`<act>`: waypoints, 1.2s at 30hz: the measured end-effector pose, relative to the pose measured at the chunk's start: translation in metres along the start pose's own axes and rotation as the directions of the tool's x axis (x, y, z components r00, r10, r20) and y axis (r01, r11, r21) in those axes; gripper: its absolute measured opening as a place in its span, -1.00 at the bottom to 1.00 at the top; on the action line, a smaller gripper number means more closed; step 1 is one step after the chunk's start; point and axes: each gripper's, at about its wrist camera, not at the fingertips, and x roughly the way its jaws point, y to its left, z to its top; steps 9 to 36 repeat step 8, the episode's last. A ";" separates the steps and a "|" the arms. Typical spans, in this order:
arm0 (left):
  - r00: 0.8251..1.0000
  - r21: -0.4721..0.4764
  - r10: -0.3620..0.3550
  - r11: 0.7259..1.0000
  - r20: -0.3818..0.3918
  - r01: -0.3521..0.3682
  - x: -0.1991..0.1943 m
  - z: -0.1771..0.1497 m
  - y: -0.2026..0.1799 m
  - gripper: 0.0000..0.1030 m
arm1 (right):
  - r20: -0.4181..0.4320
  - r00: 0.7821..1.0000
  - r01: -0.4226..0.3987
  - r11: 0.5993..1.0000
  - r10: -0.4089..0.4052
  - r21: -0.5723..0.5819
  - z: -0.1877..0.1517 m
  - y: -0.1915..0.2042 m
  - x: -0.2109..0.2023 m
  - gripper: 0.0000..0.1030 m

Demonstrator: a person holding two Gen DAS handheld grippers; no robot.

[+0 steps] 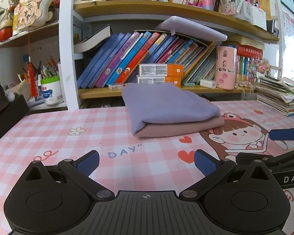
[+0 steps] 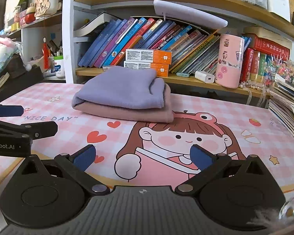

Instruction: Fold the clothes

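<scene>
A folded purple cloth (image 1: 164, 105) (image 2: 123, 92) lies on top of a folded pink cloth (image 1: 178, 128) (image 2: 127, 113), stacked at the back of the desk by the bookshelf. My left gripper (image 1: 147, 161) hovers over the pink checked mat (image 1: 49, 137), well in front of the stack, open and holding nothing. My right gripper (image 2: 143, 157) is open too, empty, above the cartoon girl printed on the mat (image 2: 254, 113). Each gripper shows at the edge of the other's view: the right one (image 1: 282, 135), the left one (image 2: 8, 110).
A bookshelf (image 1: 147, 92) with leaning books, two orange boxes (image 2: 147, 60), a white charger (image 2: 204, 76) and a pink tumbler (image 2: 229, 60) stands right behind the stack. A pile of magazines (image 2: 286, 105) sits at the desk's right edge. Pen pots (image 1: 49, 86) stand at the left.
</scene>
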 end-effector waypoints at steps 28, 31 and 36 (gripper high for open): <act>0.995 -0.029 -0.098 0.995 0.020 0.099 -0.001 0.000 0.006 1.00 | -0.011 1.000 -0.028 0.999 0.028 0.034 0.000 -0.006 0.001 1.00; 0.995 -0.029 -0.098 0.995 0.020 0.099 -0.001 0.000 0.006 1.00 | -0.011 1.000 -0.028 0.999 0.028 0.034 0.000 -0.006 0.001 1.00; 0.995 -0.029 -0.098 0.995 0.020 0.099 -0.001 0.000 0.006 1.00 | -0.011 1.000 -0.028 0.999 0.028 0.034 0.000 -0.006 0.001 1.00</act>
